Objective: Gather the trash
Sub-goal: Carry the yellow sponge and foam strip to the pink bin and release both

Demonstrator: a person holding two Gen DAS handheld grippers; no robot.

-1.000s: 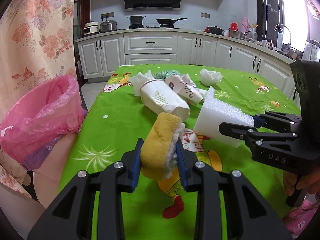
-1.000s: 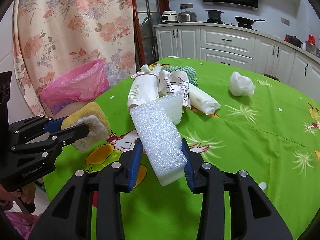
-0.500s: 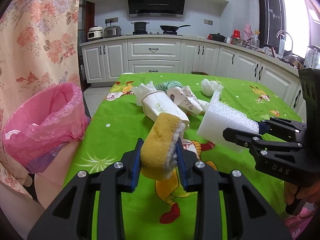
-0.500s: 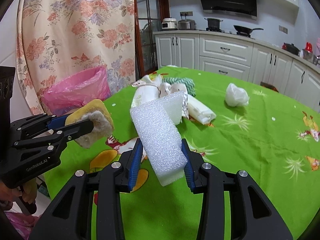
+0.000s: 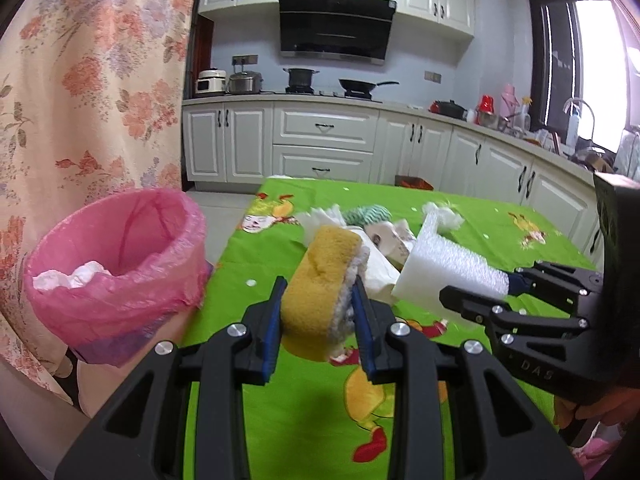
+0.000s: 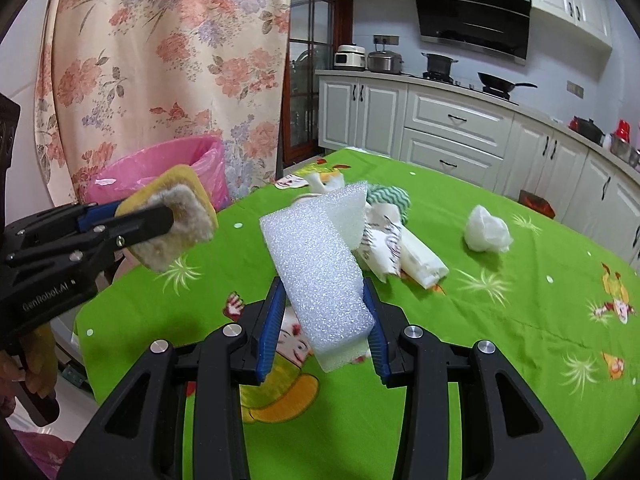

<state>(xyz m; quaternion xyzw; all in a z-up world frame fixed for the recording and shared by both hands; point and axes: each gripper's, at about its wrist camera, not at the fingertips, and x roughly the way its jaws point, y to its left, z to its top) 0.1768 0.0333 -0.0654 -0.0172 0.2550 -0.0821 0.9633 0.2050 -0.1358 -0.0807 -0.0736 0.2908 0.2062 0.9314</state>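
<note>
Foam block [image 6: 320,276] lengthwise, pointing away

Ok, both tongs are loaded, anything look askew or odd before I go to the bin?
The white foam block sits tilted in the right tongs, gripped near its lower end. The yellow sponge is squarely clamped in the left tongs. Nothing looks spilled; the pink-lined bin stands upright.

"GenRobot.AI" on left tool [image 6: 160,220]; "DAS" on right tool [image 5: 472,294]
</note>
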